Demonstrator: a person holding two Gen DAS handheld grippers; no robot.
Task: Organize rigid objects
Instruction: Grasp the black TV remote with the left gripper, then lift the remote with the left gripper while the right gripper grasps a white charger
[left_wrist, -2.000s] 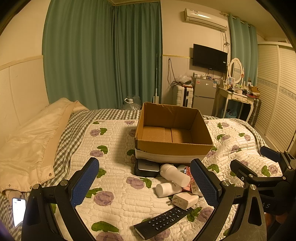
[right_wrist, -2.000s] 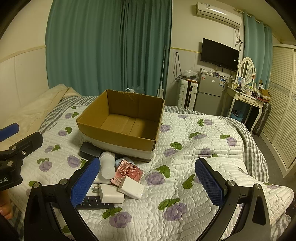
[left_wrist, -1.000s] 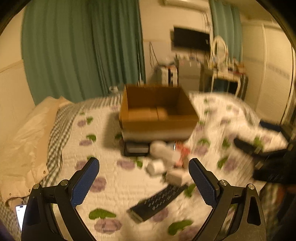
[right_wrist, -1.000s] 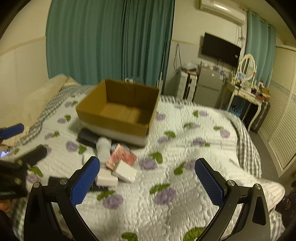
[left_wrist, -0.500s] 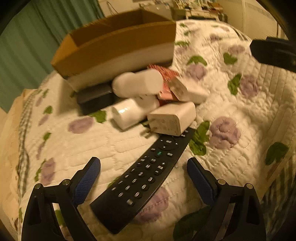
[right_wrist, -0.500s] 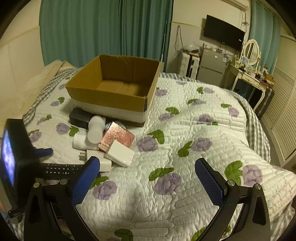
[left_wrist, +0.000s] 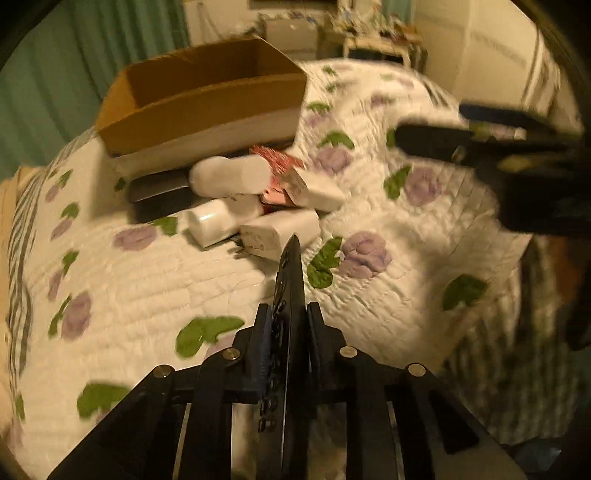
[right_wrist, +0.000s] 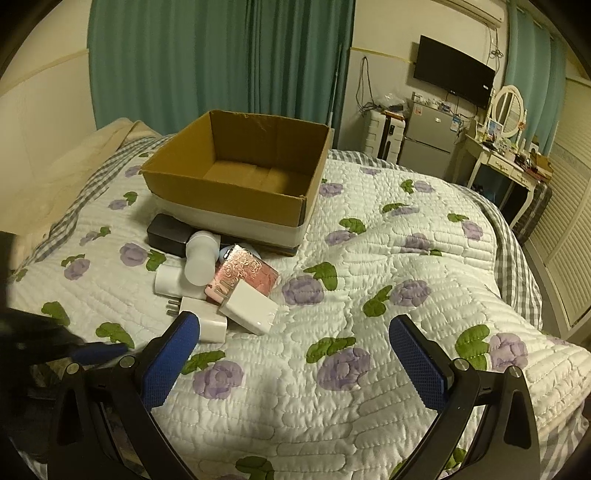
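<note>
At the bottom centre of the left wrist view, the left gripper (left_wrist: 286, 332) is clamped on a black remote control (left_wrist: 290, 280), held edge-on so its buttons are barely readable and its rear end is cut off by the lower frame edge; the tip reaches toward a white charger (left_wrist: 275, 232) at mid-frame, and whether it touches cannot be told. That whole view is blurred, and the dark shape at the right edge is hard to make out. In the right wrist view the right gripper (right_wrist: 295, 350) stands wide open with nothing between its blue pads (right_wrist: 173, 358), above the bare quilt of the bed (right_wrist: 406, 295). The left gripper shows there only as a dark smear at the lower left edge. A cardboard box (right_wrist: 236, 173) sits open at upper centre on the bed, its inside bare as far as the near wall allows. Just in front of it lies a pile: a black case (right_wrist: 168, 234) partly tucked under the box, a white bottle (right_wrist: 199, 258) lying on its side, a pink patterned box (right_wrist: 243, 275), and a second white charger (right_wrist: 249, 306) leaning on it. The quilt to the right of the pile is open, running to the bed's right edge.
</note>
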